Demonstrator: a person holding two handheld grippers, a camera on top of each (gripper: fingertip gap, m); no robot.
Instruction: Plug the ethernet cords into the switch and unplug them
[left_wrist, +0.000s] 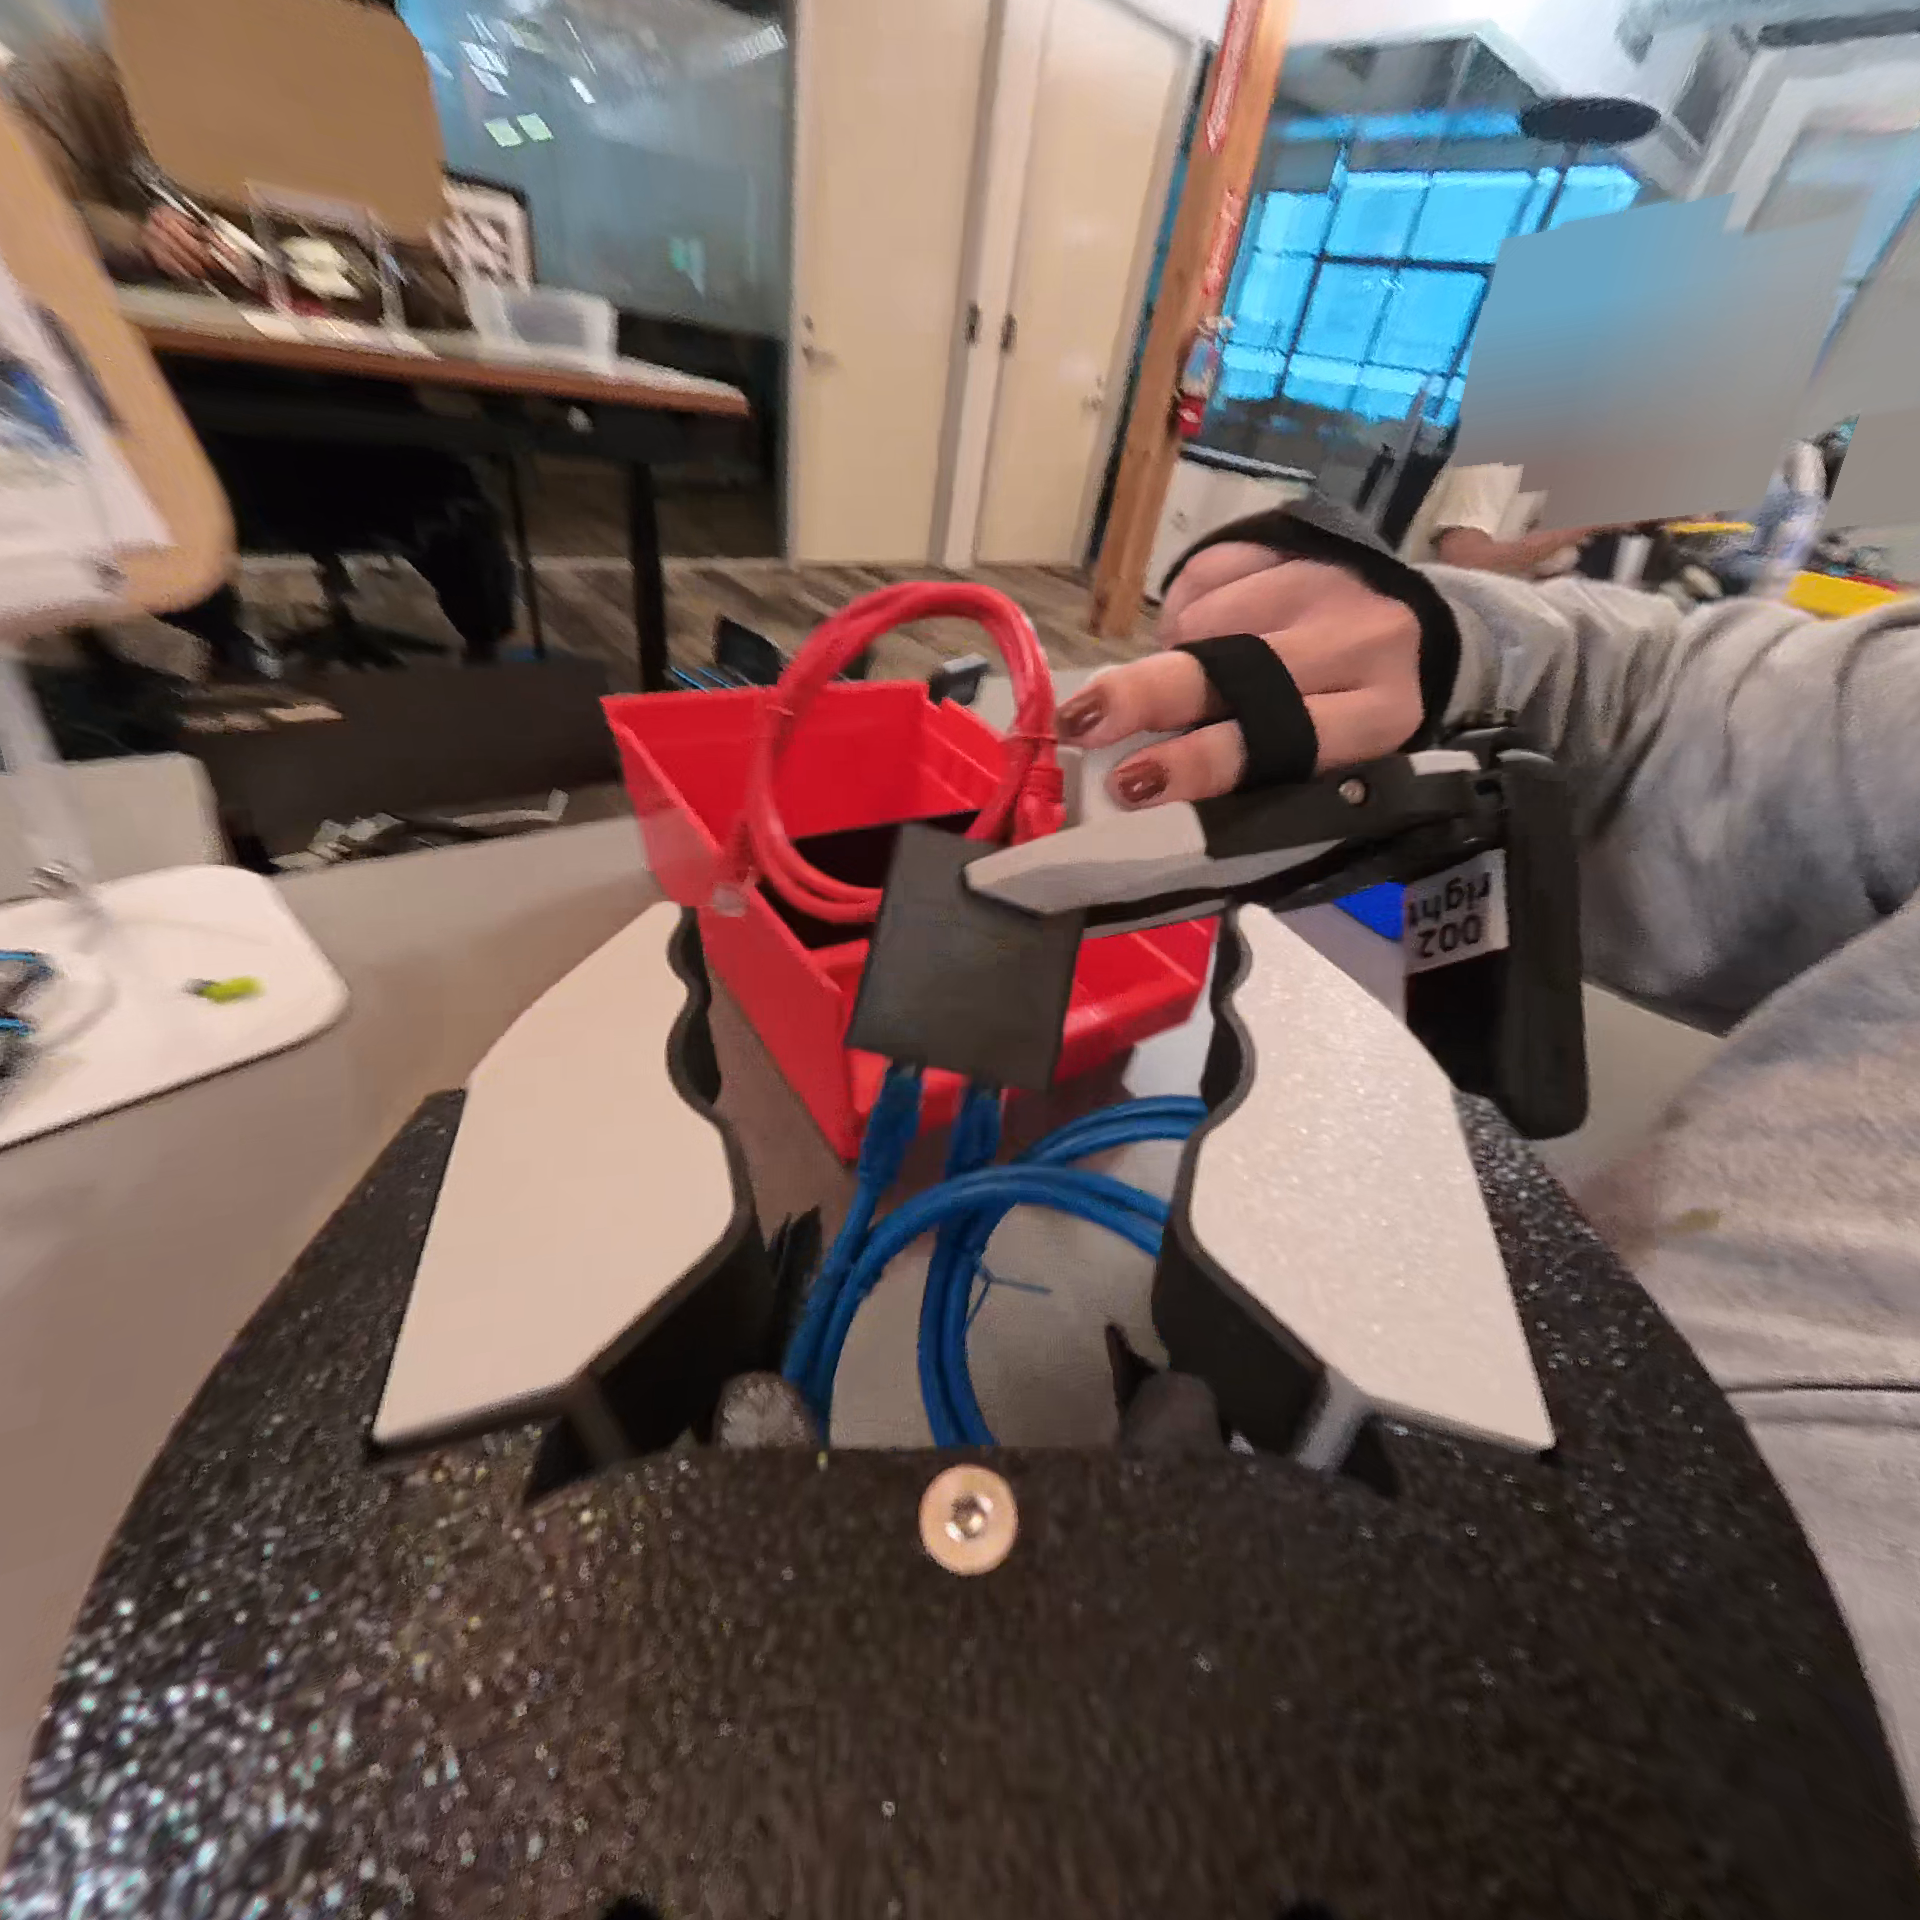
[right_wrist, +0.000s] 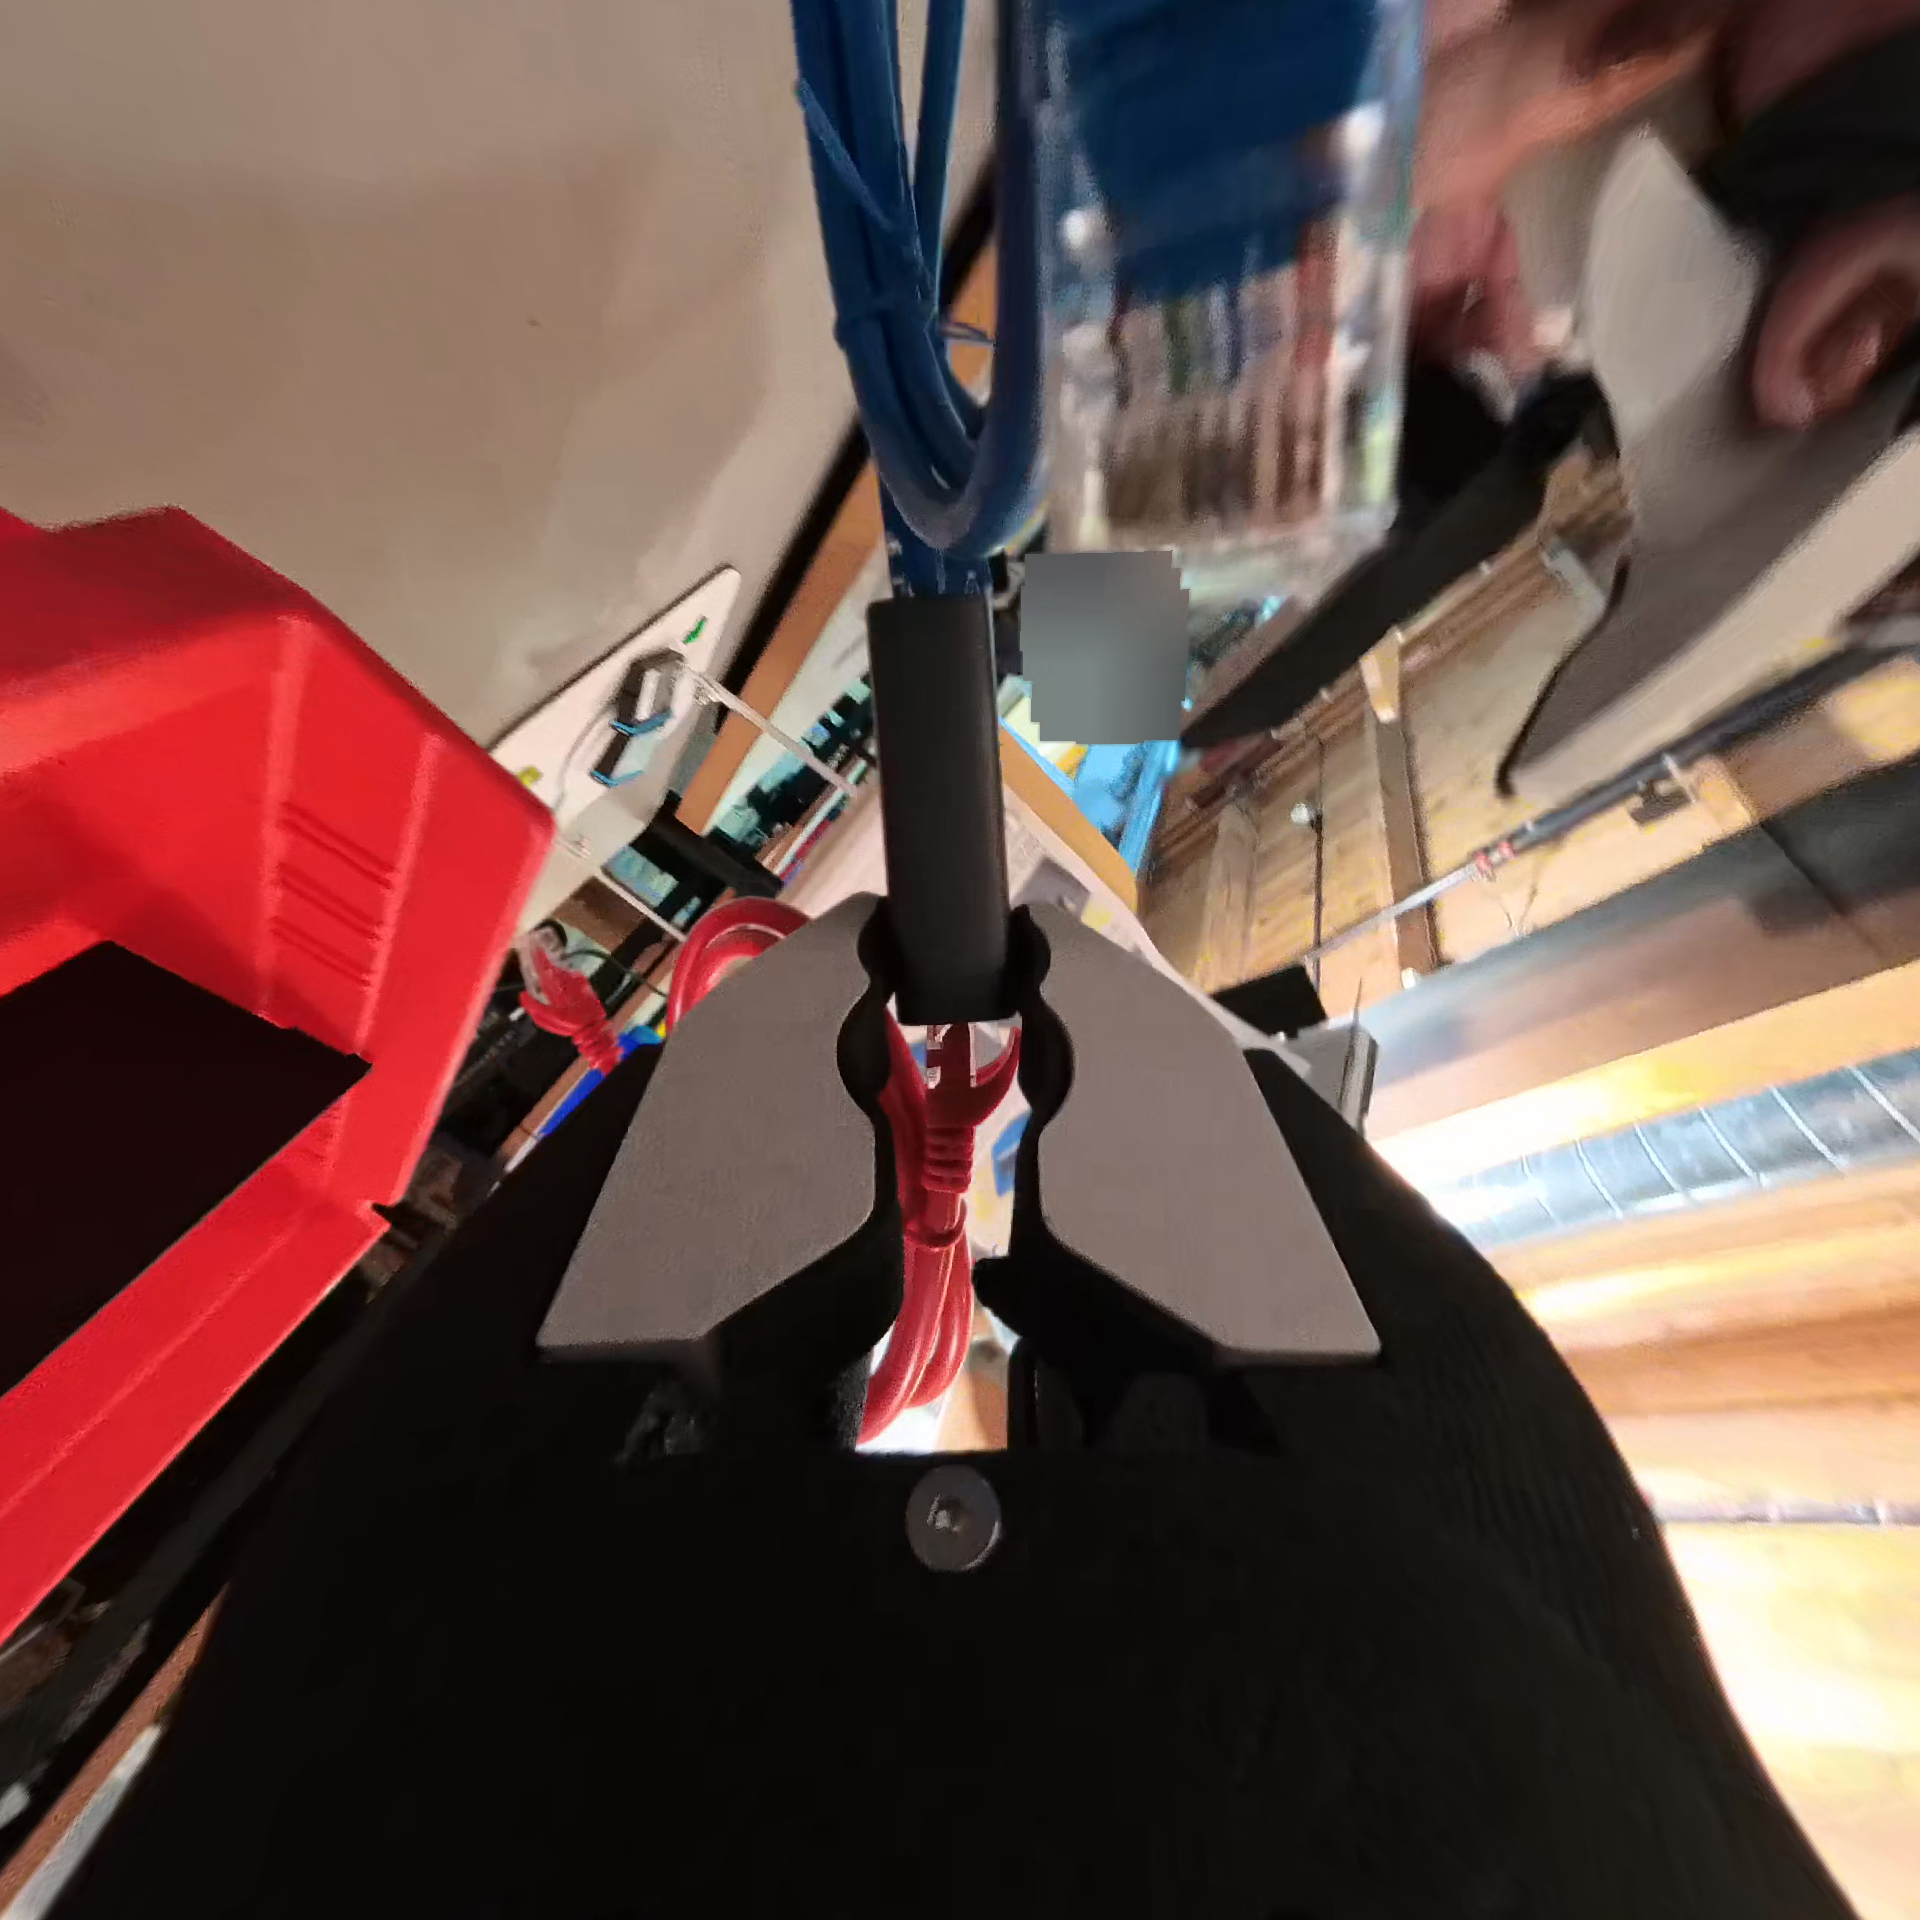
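At frame centre, the right tool (right_wrist: 951, 966) clamps a flat black switch (left_wrist: 961, 961), blue cords (left_wrist: 977, 1226) plugged below; the left tool (left_wrist: 961, 997) gapes open. Behind: red bin (left_wrist: 769, 935), beige desk (left_wrist: 447, 935), office room.

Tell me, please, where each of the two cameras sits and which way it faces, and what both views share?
Left wrist view: on the left gripper, jaws wide open, facing the red bin, the black switch and the right gripper; the person's right hand and grey sleeve show.
Right wrist view: on the right gripper, rolled sideways, looking along the switch its fingers clamp; only its fingers show.
Shared: switch, blue cords, red cord, bin.
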